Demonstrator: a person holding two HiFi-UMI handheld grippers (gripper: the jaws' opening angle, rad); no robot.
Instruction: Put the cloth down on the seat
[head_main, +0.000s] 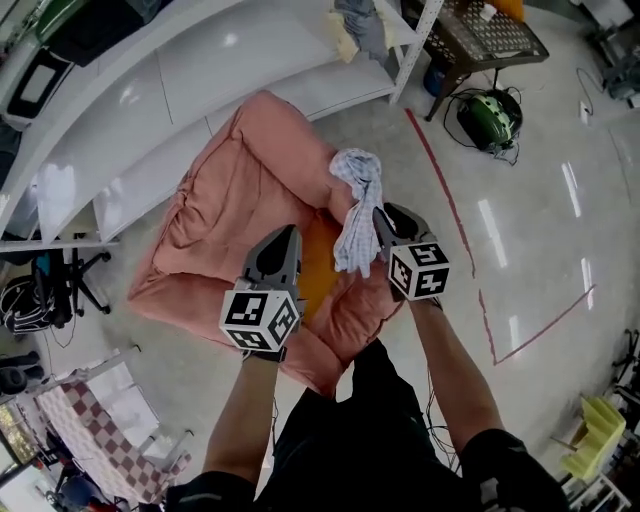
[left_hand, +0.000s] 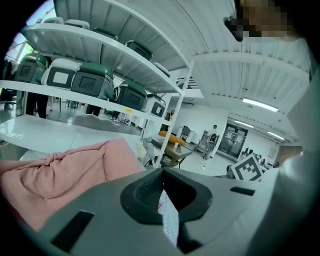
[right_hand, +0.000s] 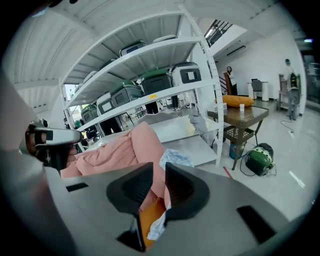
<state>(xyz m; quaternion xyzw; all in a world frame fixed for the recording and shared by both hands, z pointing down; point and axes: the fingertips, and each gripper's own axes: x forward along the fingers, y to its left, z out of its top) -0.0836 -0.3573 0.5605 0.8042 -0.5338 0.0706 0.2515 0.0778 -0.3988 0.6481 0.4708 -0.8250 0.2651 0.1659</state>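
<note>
The white-and-blue checked cloth (head_main: 356, 205) lies crumpled over the right arm of the pink cushion seat (head_main: 215, 205), hanging down toward its orange middle (head_main: 316, 268). My right gripper (head_main: 383, 216) is right beside the cloth, on its right. In the right gripper view its jaws (right_hand: 159, 167) stand a narrow slit apart; only pink cushion and orange show in the gap, and the cloth (right_hand: 178, 159) peeks out behind the right jaw. My left gripper (head_main: 286, 236) hovers over the seat's front, left of the cloth. Its jaws (left_hand: 161, 173) are together, with a thin white strip low in the slit.
White shelving (head_main: 200, 90) runs behind the seat. A wicker table (head_main: 487, 35) and a green machine (head_main: 490, 118) stand at the back right. Red tape (head_main: 450, 210) marks the floor on the right. An office chair (head_main: 60, 282) and a checked item (head_main: 95, 430) are at the left.
</note>
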